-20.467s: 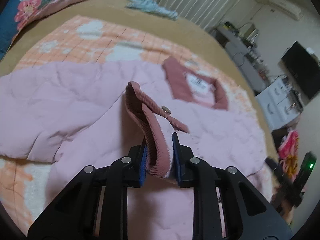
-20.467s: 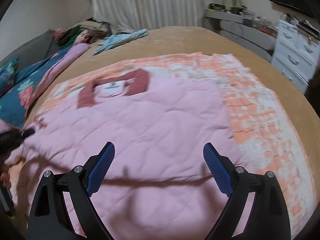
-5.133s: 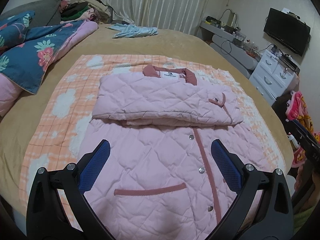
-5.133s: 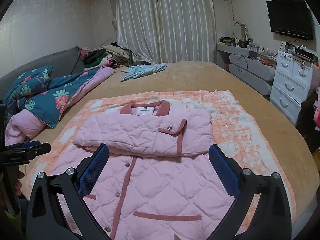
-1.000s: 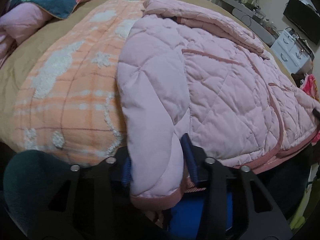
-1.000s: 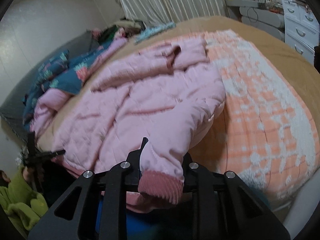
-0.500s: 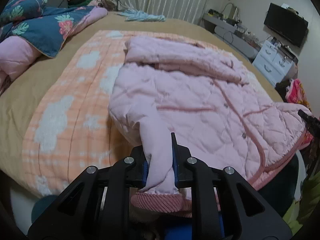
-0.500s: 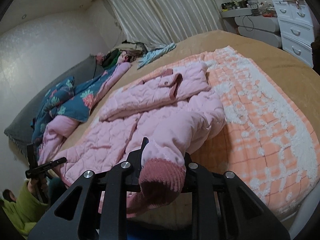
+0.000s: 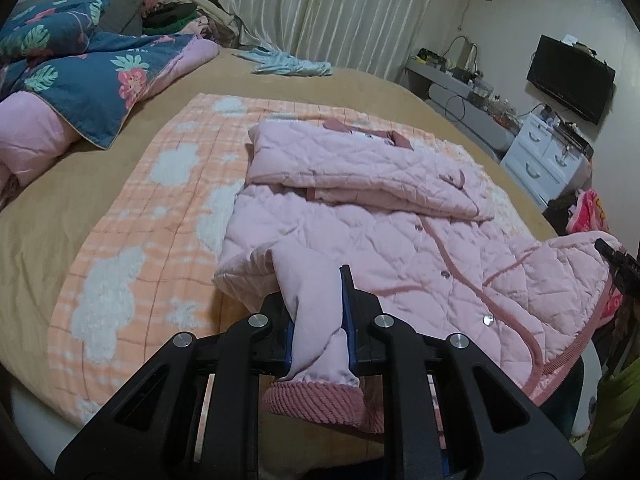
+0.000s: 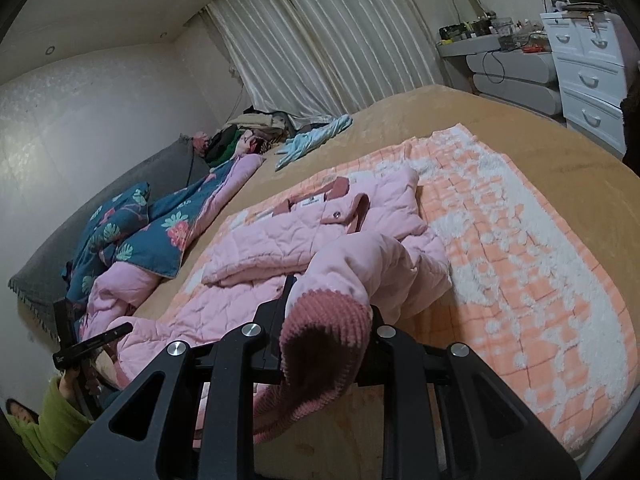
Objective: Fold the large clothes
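Note:
A pink quilted jacket (image 9: 380, 216) lies on an orange-and-white blanket (image 9: 132, 240), collar at the far end and both sleeves folded across its chest. My left gripper (image 9: 318, 304) is shut on the jacket's near left hem corner, whose ribbed dark-pink band (image 9: 316, 400) hangs below the blue pads. My right gripper (image 10: 330, 312) is shut on the near right hem corner (image 10: 320, 340) of the jacket (image 10: 280, 248), held off the bed. Both corners are raised while the jacket's middle rests on the blanket (image 10: 540, 272). The right gripper's tip (image 9: 616, 260) shows at the left view's right edge.
A blue floral quilt (image 9: 80, 68) and pink bedding lie at the bed's left. A light-blue garment (image 9: 288, 64) lies far back near the curtains. White drawers (image 10: 588, 80) and a TV (image 9: 568, 76) stand to the right. A person's green sleeve (image 10: 52, 432) shows at lower left.
Both grippers have risen with the hem corners and tilted up, so more of the room shows. The left jaws closed tight on the fabric. The hem now hangs off the bed.

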{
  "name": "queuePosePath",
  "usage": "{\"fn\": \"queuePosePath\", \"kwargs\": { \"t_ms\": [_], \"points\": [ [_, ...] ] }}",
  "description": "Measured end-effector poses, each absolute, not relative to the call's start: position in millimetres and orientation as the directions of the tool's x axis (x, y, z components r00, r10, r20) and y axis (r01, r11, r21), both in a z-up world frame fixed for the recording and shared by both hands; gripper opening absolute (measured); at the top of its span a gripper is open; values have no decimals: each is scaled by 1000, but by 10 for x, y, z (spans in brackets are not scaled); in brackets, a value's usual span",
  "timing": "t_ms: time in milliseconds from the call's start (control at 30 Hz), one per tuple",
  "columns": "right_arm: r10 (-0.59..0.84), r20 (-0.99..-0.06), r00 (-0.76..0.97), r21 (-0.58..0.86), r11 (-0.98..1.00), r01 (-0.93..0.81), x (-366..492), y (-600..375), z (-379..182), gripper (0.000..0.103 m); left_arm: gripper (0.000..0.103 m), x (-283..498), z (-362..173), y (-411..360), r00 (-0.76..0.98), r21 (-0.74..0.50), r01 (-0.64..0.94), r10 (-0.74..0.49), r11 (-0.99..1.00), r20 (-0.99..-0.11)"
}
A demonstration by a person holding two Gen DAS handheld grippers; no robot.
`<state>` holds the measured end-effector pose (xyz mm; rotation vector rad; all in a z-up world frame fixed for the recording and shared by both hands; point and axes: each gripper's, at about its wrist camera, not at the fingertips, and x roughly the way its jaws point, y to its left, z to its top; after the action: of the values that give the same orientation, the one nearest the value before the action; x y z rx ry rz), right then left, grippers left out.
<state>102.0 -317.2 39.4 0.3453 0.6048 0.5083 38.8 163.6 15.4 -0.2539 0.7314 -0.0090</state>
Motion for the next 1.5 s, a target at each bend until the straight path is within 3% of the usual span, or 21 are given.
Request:
{"fn": "queuePosePath", "kwargs": {
  "t_ms": [733, 1500],
  "points": [
    [518, -390, 762, 436, 832, -343, 1439, -3103, 869, 20, 11, 753, 654, 1849, 832, -315, -105, -90, 943, -547],
    [500, -358, 789, 432, 837, -335, 2004, -3030, 1329, 20, 11, 1249, 1187, 1826, 870, -305, -123, -45, 944, -491]
  ]
}}
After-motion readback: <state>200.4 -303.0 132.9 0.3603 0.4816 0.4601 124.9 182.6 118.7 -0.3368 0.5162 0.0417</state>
